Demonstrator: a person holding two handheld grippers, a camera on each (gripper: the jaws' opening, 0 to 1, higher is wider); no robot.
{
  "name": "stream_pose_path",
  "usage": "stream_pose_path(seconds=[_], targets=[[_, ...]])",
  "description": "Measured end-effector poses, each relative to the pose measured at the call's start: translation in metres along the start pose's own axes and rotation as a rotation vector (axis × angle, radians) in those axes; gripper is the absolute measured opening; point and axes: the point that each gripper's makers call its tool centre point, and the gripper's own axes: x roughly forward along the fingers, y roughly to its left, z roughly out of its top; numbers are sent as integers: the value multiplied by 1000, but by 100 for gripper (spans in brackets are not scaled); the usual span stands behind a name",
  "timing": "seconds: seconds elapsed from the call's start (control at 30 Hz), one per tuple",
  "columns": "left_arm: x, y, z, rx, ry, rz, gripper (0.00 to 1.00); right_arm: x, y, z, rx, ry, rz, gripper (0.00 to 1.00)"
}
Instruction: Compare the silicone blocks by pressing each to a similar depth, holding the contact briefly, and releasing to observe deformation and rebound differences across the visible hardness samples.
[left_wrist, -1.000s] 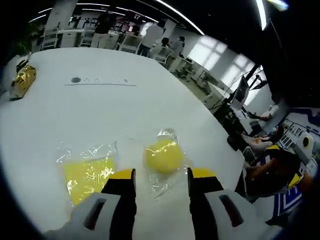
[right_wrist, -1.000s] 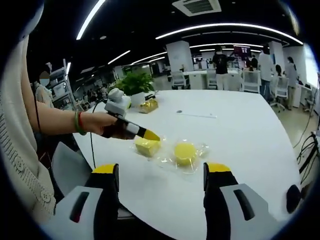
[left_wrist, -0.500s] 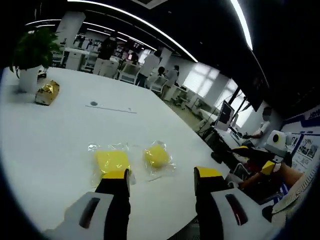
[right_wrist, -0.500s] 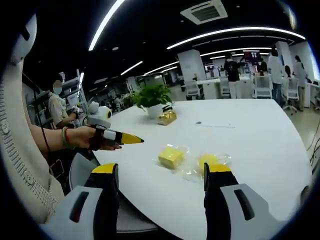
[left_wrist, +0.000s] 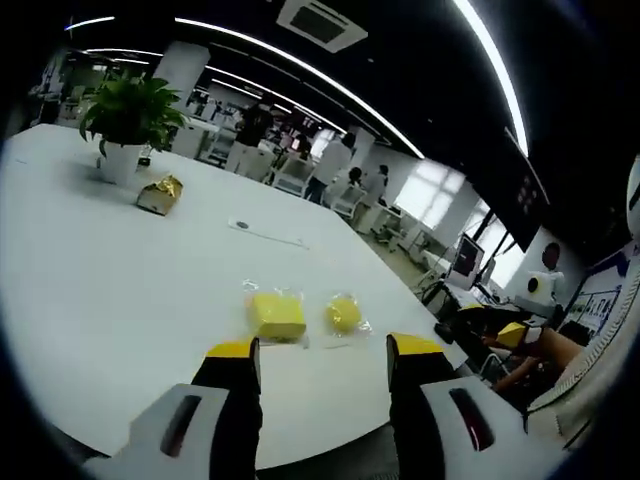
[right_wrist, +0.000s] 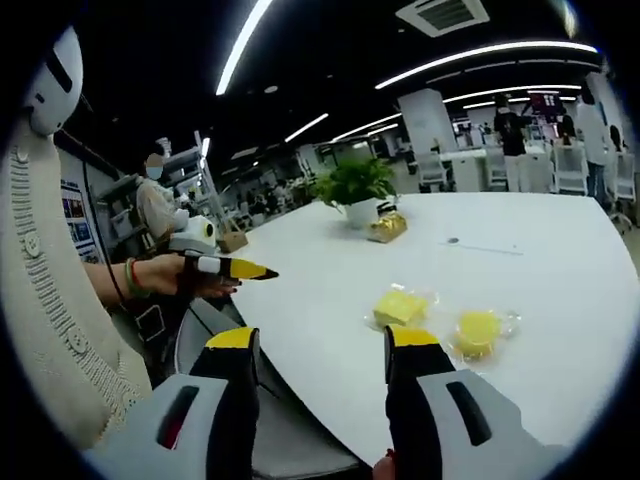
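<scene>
While both grippers hang off the near edge of the big white table (left_wrist: 120, 290), the left gripper (left_wrist: 318, 352) and right gripper (right_wrist: 318, 343) are spread and hold nothing. Square yellow silicone block (left_wrist: 277, 315) lies left of round yellow silicone block (left_wrist: 343, 314).

1. The square yellow block (left_wrist: 277, 315) sits half behind the left gripper's (left_wrist: 321, 352) near jaw in the left gripper view, its lower edge hidden.
2. The round yellow block (right_wrist: 477, 331) is too small to tell its surface, its clear wrapper blurring.
3. The flat strip (left_wrist: 266, 233) carries a mark too small to read.
4. Far people are a blur.
5. The right gripper (right_wrist: 318, 345) has its base cut off below.
</scene>
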Motion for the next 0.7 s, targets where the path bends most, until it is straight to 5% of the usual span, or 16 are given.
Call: stream_pose_path(seconds=[0.7], targets=[[-19, -7, -6, 8, -7, -19, 47, -22, 6, -14, 39, 16, -19, 70]])
